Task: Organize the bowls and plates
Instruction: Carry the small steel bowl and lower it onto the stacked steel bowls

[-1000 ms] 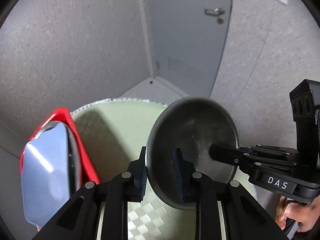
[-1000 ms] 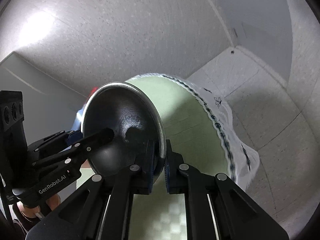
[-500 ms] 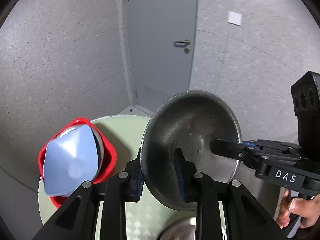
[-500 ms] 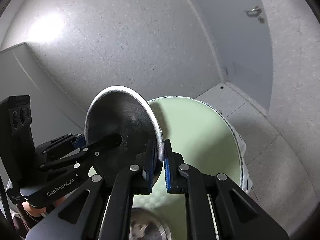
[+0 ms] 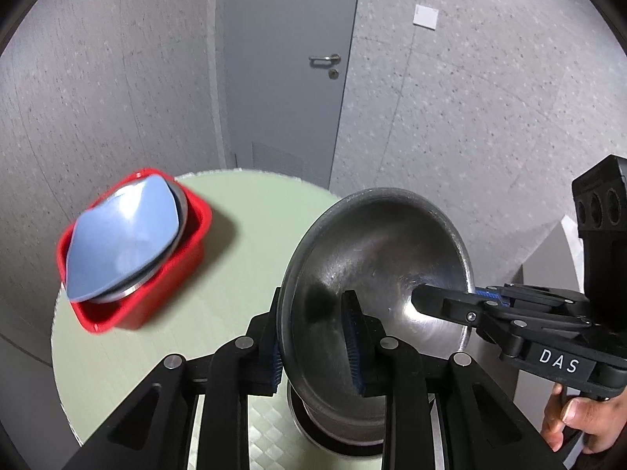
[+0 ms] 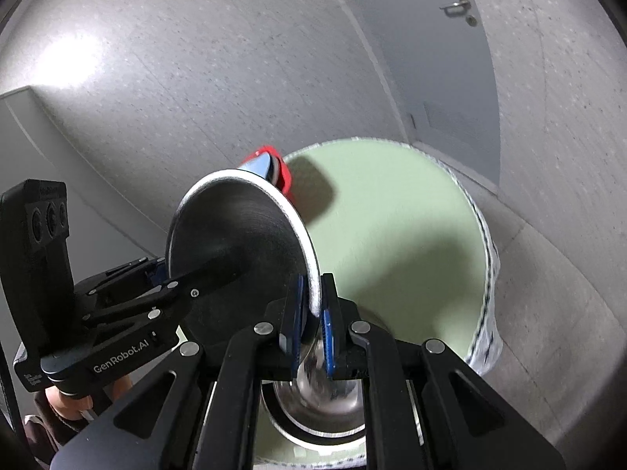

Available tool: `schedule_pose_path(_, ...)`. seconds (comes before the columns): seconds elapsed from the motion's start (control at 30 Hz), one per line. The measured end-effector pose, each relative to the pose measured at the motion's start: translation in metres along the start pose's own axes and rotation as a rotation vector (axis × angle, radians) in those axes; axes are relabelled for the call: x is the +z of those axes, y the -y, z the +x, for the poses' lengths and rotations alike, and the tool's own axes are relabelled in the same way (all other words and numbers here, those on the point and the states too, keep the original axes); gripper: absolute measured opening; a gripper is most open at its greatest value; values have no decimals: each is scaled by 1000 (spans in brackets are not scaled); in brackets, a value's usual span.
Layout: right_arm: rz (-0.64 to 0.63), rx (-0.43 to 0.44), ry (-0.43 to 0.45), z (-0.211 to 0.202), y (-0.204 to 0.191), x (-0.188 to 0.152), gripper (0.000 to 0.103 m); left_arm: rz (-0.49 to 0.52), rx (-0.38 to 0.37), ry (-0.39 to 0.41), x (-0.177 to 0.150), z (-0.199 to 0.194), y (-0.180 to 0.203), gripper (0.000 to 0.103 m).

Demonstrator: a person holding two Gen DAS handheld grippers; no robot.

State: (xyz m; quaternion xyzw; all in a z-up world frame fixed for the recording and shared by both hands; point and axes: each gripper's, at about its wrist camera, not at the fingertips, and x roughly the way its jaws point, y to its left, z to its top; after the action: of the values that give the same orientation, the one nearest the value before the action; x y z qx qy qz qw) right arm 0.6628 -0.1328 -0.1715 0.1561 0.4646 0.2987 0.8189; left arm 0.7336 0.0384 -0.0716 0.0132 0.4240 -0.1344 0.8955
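Observation:
A steel bowl [image 5: 376, 266] is held on edge above the round green table [image 5: 243, 243]. My left gripper [image 5: 313, 337] is shut on its near rim. My right gripper [image 6: 311, 325] is shut on the opposite rim, and it shows at the right of the left wrist view [image 5: 450, 301]. The bowl also shows in the right wrist view [image 6: 235, 250]. Another steel bowl [image 6: 313, 411] sits on the table just below the held one. A red bin [image 5: 184, 250] at the table's left holds a blue plate [image 5: 121, 235] and a steel dish under it.
The table [image 6: 411, 243] has a white patterned cloth edge [image 6: 486, 274]. A grey door [image 5: 286, 58] and speckled walls stand behind. A hand [image 5: 576, 423] holds the right gripper's handle.
Both grippers have carried the bowl back and lower toward the near table edge, over the other steel bowl. The red bin now appears farther away on the left.

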Motion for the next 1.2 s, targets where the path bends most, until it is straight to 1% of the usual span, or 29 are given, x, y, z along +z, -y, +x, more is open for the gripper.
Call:
schedule_pose_path(0.13,-3,-38,-23,1,-4,-12,8,-2,-6,-34,-9,6,-8,23)
schedule_pose_path(0.27,-21,-97,-56,9,-7,-28,8,0,-6,-81,-12,24,-7,23)
schedule_pose_path(0.33,-23,-121,-72,13,-7,-36,11,-1,-14,-105,-15,30,-9,23)
schedule_pose_path(0.53,-42,-191,-117,20,-6,-55,12,-7,-44,-148,-18,44,-17,24)
schedule_pose_path(0.73,-52,-225,-145,23,-9,-69,13,-20,-64,-172,-17,57,-28,24)
schedule_pose_path(0.93,-53,-242,-160,27,-9,-74,14,1,-42,-157,-18,63,-26,24)
schedule_pose_path(1.03,-55,-253,-158,28,-9,-75,15,24,-14,-148,-25,62,-15,27)
schedule_pose_path(1.1,-52,-263,-156,28,-9,-76,17,41,-6,-155,-28,65,-12,29)
schedule_pose_path(1.17,-47,-275,-155,28,-8,-77,31,48,-13,-171,-29,69,-9,29)
schedule_pose_path(1.2,-42,-274,-155,28,-7,-78,32,50,-11,-172,-30,71,-7,29)
